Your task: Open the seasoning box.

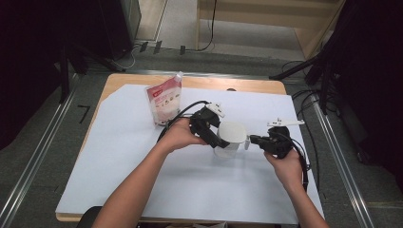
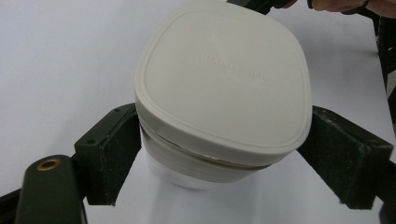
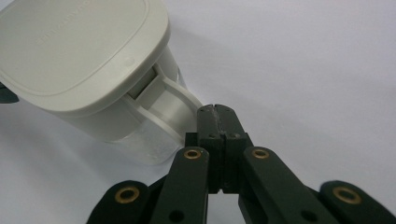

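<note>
The white container point(image 1: 231, 138) stands upright on the white sheet point(image 1: 142, 156) that covers the desk point(image 1: 119, 80), a little right of the middle and nearer the far edge than the near one. The left gripper point(image 1: 215, 138) comes at it from the left, and in the left gripper view its two black pads point(image 2: 109, 154) sit clamped against the container's sides just under the cream lid point(image 2: 224, 77). The right gripper point(image 1: 252, 139) comes in from the right with its jaws pressed together, nothing between them, and their tips rest right at the looped side handle point(image 3: 170, 100) below the lid's edge; I cannot tell whether they touch it. Over by the far left corner a red and white pouch point(image 1: 164, 102) stands upright, well apart from the container.
</note>
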